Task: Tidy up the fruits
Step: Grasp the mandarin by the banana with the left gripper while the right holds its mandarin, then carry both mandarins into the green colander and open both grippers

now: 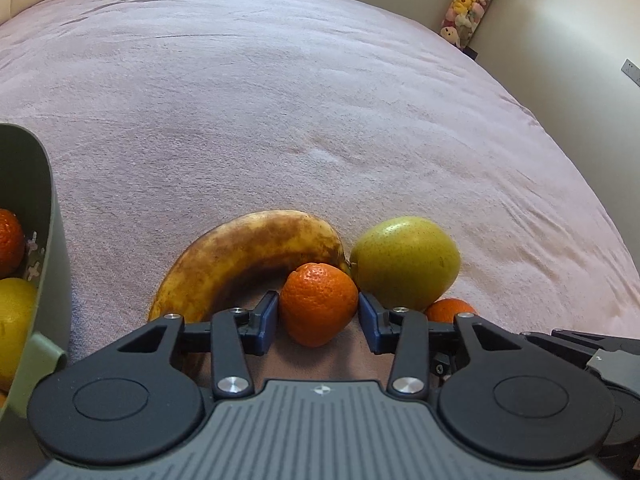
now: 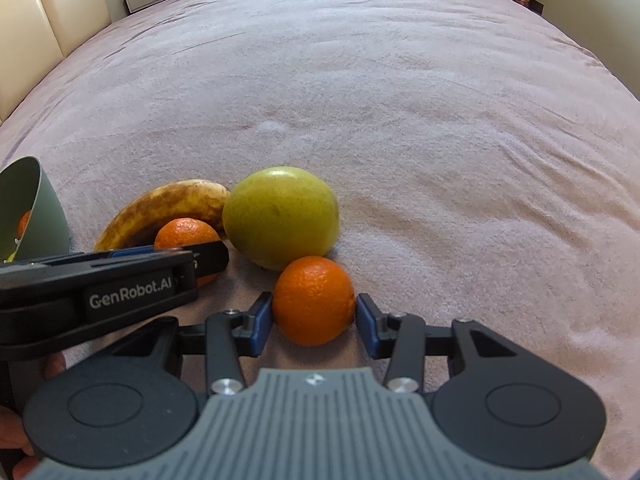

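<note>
On the pink bedspread lie a brown-spotted banana (image 1: 248, 256), a green pear (image 1: 406, 262) and two mandarins. My left gripper (image 1: 318, 316) has its blue pads on both sides of one mandarin (image 1: 318, 304), touching it. My right gripper (image 2: 314, 316) has its pads against the sides of the other mandarin (image 2: 314, 300), which lies in front of the pear (image 2: 280, 216). That mandarin also shows partly in the left wrist view (image 1: 450, 309). A green bowl (image 1: 44, 216) at the left holds an orange and a yellow fruit.
The left gripper's body (image 2: 100, 284) lies across the left of the right wrist view, in front of the banana (image 2: 168, 208). The pink bedspread (image 2: 360, 100) stretches far ahead. Cream chairs (image 2: 52, 12) and plush toys (image 1: 468, 4) stand beyond it.
</note>
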### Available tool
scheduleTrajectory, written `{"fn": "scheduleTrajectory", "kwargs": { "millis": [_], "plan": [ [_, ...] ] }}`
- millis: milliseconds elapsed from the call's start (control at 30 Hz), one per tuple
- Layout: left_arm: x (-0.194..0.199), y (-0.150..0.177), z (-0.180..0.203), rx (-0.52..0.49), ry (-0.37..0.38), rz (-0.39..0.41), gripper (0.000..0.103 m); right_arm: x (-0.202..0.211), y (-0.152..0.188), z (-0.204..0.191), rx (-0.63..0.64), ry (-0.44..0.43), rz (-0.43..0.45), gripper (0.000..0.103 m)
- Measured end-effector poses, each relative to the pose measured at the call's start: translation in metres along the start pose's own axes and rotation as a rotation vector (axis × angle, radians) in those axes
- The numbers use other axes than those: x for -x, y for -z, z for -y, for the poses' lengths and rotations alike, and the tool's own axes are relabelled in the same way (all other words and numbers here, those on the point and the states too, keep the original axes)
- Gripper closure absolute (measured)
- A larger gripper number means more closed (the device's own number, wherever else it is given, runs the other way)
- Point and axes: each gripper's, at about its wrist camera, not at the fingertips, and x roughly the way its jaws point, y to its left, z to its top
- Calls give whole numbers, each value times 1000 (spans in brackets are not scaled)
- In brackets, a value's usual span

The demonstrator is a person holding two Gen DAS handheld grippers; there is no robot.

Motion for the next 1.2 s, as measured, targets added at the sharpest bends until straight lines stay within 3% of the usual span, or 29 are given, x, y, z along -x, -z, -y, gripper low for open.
{"fn": "scheduleTrajectory", "kwargs": {
  "millis": [567, 700, 1200],
  "plan": [
    [76, 9, 7, -53, -75, 34, 56, 45, 16, -41, 116, -66, 39, 62],
    [95, 10, 2, -41, -74, 45, 56, 67, 21, -50, 137, -95, 63, 62],
    [161, 15, -36, -17, -192, 97, 56, 115, 19, -100, 253, -161, 162, 62]
  ]
}}
